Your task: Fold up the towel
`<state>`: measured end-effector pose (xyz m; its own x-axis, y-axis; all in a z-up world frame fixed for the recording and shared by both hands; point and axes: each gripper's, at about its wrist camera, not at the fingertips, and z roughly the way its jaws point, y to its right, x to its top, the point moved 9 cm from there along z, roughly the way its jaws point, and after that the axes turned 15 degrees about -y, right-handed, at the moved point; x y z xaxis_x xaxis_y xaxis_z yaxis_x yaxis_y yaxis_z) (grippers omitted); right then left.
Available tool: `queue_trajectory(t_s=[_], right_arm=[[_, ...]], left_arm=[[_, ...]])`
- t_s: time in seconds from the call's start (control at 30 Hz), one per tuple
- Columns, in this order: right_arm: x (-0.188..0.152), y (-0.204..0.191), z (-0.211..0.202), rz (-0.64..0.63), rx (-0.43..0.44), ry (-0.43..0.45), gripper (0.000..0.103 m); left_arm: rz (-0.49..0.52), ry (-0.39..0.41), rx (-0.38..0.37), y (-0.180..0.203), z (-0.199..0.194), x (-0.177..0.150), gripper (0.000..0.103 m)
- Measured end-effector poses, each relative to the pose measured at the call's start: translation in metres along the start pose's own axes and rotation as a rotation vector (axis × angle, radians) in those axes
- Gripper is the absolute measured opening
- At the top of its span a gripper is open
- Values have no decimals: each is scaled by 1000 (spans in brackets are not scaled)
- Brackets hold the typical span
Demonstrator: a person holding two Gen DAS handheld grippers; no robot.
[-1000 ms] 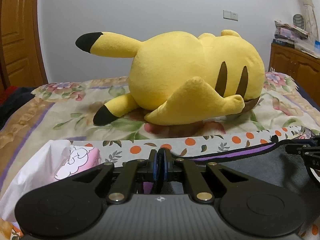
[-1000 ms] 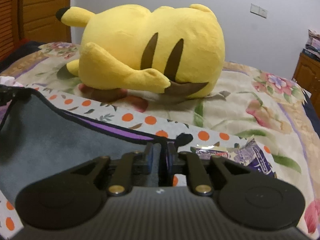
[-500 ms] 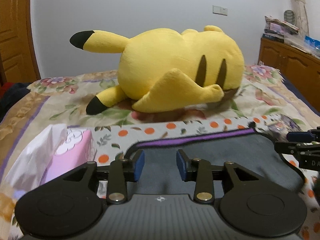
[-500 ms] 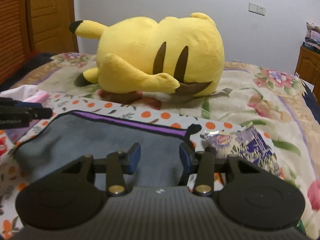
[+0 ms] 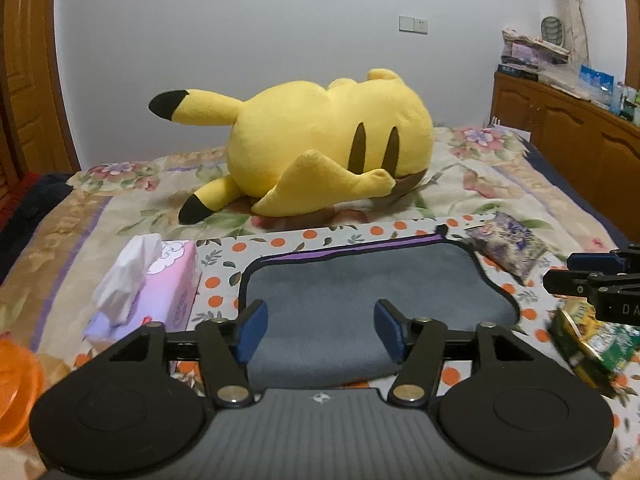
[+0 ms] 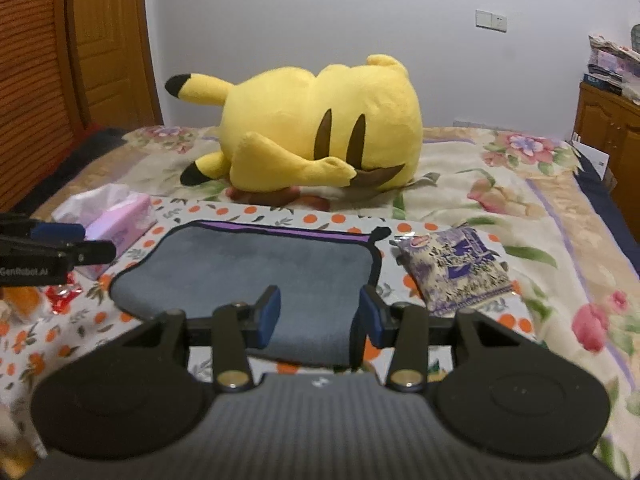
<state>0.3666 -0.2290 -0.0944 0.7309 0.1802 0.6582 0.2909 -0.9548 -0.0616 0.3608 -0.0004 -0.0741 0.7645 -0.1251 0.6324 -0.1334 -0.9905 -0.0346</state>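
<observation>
Each hand-held gripper is matte black plastic with a ribbed dark-grey housing bearing a small pale emblem at its front edge. The left hand-held gripper (image 5: 320,330) has two broad rounded lobes with shallow round recesses, angular link arms pinned by brass-coloured screws, and blue pads (image 5: 249,334) on its fingers. The right hand-held gripper (image 6: 318,316) has the same build. White lettering reading "GenRobot.AI" marks the side of the left one.

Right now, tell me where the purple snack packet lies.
In the right wrist view the purple snack packet lies flat on the orange-dotted cloth, just right of the grey towel, nearer than the yellow plush toy.
</observation>
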Motion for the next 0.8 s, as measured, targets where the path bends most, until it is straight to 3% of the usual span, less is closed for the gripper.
queue_trajectory(t_s=[0.37, 0.43, 0.6, 0.8], right_arm=[[-33, -11, -67, 10, 10, 34, 72], [-37, -12, -77, 13, 8, 42, 80], [-44, -14, -100, 4, 5, 61, 103], [-59, -15, -122, 6, 9, 84, 103]], left_arm=[[-32, 15, 26, 5, -68, -30, 81], [-31, 19, 32, 7, -78, -35, 87], [-21, 28, 28, 14, -103, -47, 90], [-45, 63, 22, 18, -133, -63, 99]])
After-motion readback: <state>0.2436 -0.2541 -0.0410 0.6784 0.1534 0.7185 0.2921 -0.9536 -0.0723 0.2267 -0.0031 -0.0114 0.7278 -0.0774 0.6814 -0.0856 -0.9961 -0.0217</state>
